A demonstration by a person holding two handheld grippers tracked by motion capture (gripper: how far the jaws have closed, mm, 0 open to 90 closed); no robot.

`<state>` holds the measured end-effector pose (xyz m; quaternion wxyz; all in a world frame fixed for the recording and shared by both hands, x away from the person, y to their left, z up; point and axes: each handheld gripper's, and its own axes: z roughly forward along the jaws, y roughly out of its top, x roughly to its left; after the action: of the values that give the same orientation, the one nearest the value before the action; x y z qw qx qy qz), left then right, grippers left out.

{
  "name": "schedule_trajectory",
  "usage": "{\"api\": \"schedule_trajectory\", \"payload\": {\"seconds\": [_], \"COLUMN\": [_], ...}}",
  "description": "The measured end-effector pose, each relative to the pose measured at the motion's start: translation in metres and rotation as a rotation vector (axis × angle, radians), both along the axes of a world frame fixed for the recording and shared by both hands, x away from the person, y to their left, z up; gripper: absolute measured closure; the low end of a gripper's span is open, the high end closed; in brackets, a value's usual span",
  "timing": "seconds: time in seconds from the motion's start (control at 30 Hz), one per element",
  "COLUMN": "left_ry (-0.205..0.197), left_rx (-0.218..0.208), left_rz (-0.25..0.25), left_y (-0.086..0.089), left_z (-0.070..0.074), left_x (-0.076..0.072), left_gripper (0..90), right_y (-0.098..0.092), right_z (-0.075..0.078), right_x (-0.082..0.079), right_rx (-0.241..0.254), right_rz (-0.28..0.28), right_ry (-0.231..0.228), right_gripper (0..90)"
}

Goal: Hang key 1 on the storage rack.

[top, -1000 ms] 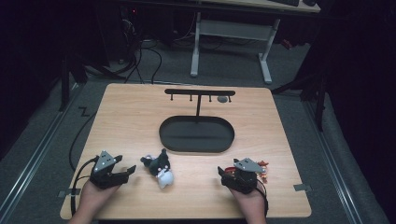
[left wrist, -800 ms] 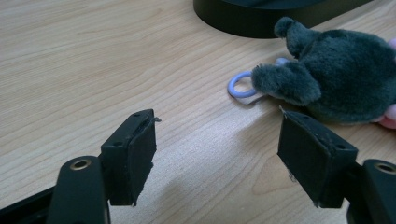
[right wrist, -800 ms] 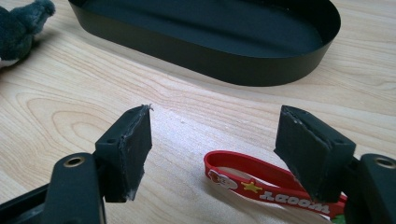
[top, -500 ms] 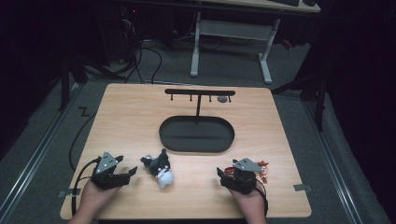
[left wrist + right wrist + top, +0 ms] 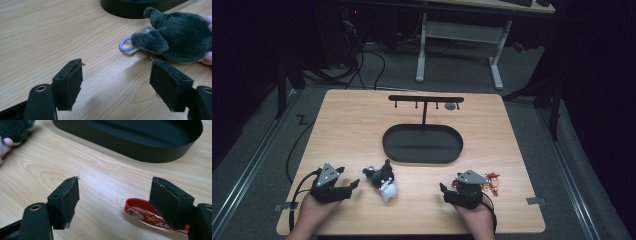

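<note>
My left claw (image 5: 353, 184) sits at the lower left of the high view, and it has not shifted between the earlier pictures and this one. Its jaws stand wide with nothing between them, aimed at the plush toy (image 5: 382, 181), which lies on the worktop (image 5: 347, 130) just to their right. In the left gripper view the toy fills the upper right, and its blue ring (image 5: 125, 45) lies flat on the wood beyond my right-hand jaw. That ring looks to me like the part meant for the hanger rack (image 5: 425, 100) at the far edge, which rises from the black oval tray (image 5: 422, 144) in the middle of the frame.

My right claw (image 5: 443, 189), at the lower right, is what changed: its jaws have just been opening further and now stand wide, with bare wood between them. The red strap (image 5: 140, 212) of the small figure charm (image 5: 493, 181) lies half under my right-hand jaw, so I judge neither piece is picked up yet and both pickups are still ahead.

Hard to read: the charm is tiny from above and partly hidden by my claw. The strap's far end is cut off at the lower right edge. I cannot make out the small grey thing (image 5: 450, 106) under the rack's right end.
</note>
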<state>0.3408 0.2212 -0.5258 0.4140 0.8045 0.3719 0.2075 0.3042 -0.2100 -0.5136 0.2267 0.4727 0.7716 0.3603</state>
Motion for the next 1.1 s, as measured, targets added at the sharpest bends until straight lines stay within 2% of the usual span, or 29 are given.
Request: {"api": "schedule_trajectory", "payload": {"seconds": [0.2,0.47,0.6,0.67,0.8,0.9,1.0,1.1], "left_ry": [-0.001,0.001,0.005,0.004,-0.001,0.001,0.001,-0.003], "left_rx": [0.011,0.016,0.018,0.011,0.013,0.010,0.006,0.006], "left_rz": [-0.012,-0.030,-0.040,-0.047,-0.057,-0.068,-0.072,-0.082], "left_y": [-0.003,-0.008,-0.010,-0.010,-0.011,-0.011,-0.012,-0.014], "left_z": [0.000,-0.001,-0.001,-0.001,-0.001,0.000,0.000,0.003], "left_x": [-0.001,-0.002,-0.001,-0.001,0.000,0.002,0.002,0.001], "left_gripper": [26.8,26.8,26.8,26.8,26.9,27.0,27.3,27.5], "right_y": [0.004,0.007,0.007,0.006,0.005,0.008,0.009,0.012], "right_z": [0.004,0.003,0.002,0.004,0.005,0.006,0.009,0.021], "right_x": [-0.001,0.000,0.005,0.008,0.010,0.012,0.013,0.014], "right_rx": [-0.004,-0.002,-0.004,0.021,0.018,-0.003,-0.029,-0.052], "right_rz": [0.012,0.029,0.021,0.008,-0.011,-0.021,-0.019,-0.023], "right_ry": [0.024,0.060,0.081,0.109,0.122,0.164,0.173,0.185], "right_gripper": [24.1,19.2,17.2,17.6,17.3,17.3,17.2,17.1]}}
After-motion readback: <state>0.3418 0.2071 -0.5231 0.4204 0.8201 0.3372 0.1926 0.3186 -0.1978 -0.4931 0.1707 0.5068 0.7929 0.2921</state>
